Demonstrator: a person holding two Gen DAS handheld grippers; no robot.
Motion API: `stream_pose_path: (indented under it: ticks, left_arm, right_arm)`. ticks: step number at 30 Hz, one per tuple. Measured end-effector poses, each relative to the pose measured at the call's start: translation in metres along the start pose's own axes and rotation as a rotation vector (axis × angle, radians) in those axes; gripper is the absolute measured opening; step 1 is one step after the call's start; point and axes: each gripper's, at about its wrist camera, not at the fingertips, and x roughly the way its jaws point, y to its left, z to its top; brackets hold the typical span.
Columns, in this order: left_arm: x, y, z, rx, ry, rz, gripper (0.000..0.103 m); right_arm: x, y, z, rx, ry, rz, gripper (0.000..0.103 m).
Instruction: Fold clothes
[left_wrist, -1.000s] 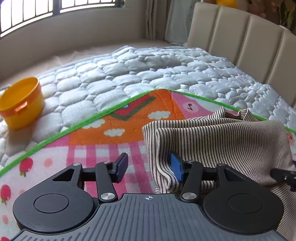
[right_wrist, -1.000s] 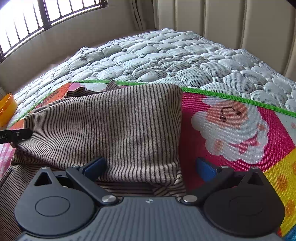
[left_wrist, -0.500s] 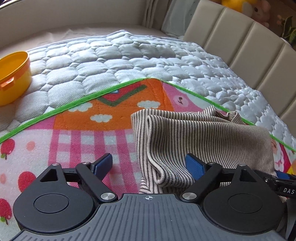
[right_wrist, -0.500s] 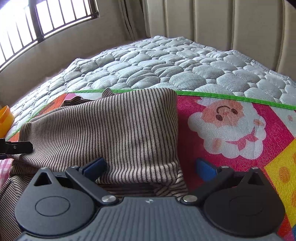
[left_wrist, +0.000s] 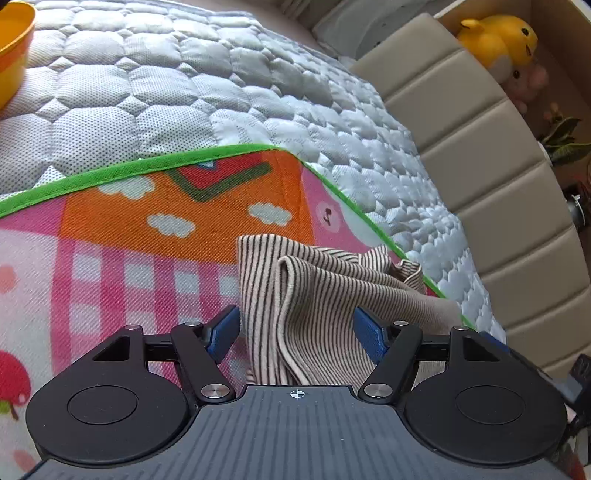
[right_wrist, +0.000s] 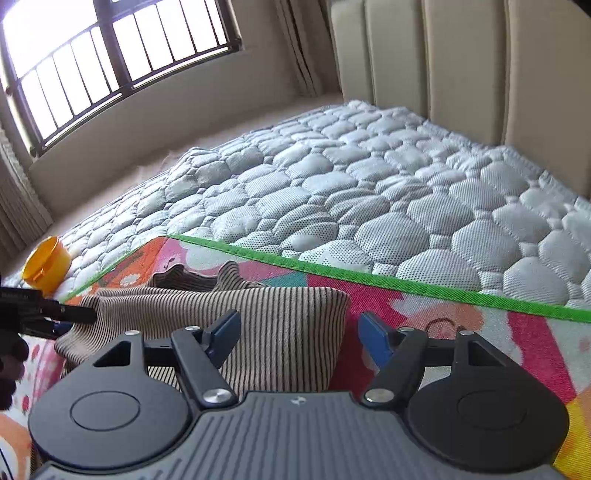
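Note:
A beige garment with thin dark stripes (left_wrist: 317, 299) lies folded on a colourful cartoon play mat (left_wrist: 122, 236). My left gripper (left_wrist: 295, 328) is open, its blue pads standing either side of the garment's folded left end. My right gripper (right_wrist: 297, 332) is open too, with the garment's right folded end (right_wrist: 288, 325) between its pads. The left gripper's tip (right_wrist: 74, 314) shows at the left edge of the right wrist view, over the garment's far end.
The mat, edged in green (right_wrist: 406, 284), lies on a grey quilted mattress (right_wrist: 369, 199). A yellow tub (right_wrist: 46, 267) stands on the mattress to the left. A beige padded headboard (left_wrist: 498, 177) runs along the right. A barred window (right_wrist: 110, 48) is behind.
Both grippers have tilted up and moved in closer over the garment's ends. The garment looks more bunched and narrower between them. Both grippers stay open.

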Motion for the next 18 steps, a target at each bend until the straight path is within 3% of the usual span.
stream_pose_path:
  ticks: [3, 5, 7, 8, 9, 11, 18]
  left_arm:
    - [0.014, -0.003, 0.008, 0.034, 0.003, -0.027, 0.086]
    - [0.022, -0.012, 0.011, 0.076, -0.017, -0.019, 0.087]
    - [0.031, -0.023, 0.011, 0.140, -0.040, 0.009, 0.085]
    - [0.033, -0.029, 0.010, 0.179, -0.047, 0.022, 0.082]
    - [0.035, -0.034, 0.009, 0.217, -0.053, 0.033, 0.063]
    - [0.032, -0.041, 0.006, 0.239, -0.022, 0.015, 0.034]
    - [-0.037, -0.086, -0.028, 0.404, 0.044, -0.010, 0.028]
  right_arm:
    - [0.036, -0.010, 0.002, 0.057, 0.047, 0.026, 0.076]
    - [0.047, -0.003, 0.005, 0.040, 0.041, 0.049, 0.077]
    - [0.053, 0.006, 0.007, 0.016, 0.037, 0.069, 0.071]
    - [0.053, 0.010, 0.007, 0.006, 0.049, 0.084, 0.055]
    - [0.050, 0.013, 0.008, -0.002, 0.062, 0.106, 0.036]
    - [0.030, 0.023, 0.009, -0.054, 0.062, 0.121, 0.032]
    - [-0.084, 0.057, -0.013, -0.225, 0.083, 0.171, 0.026]
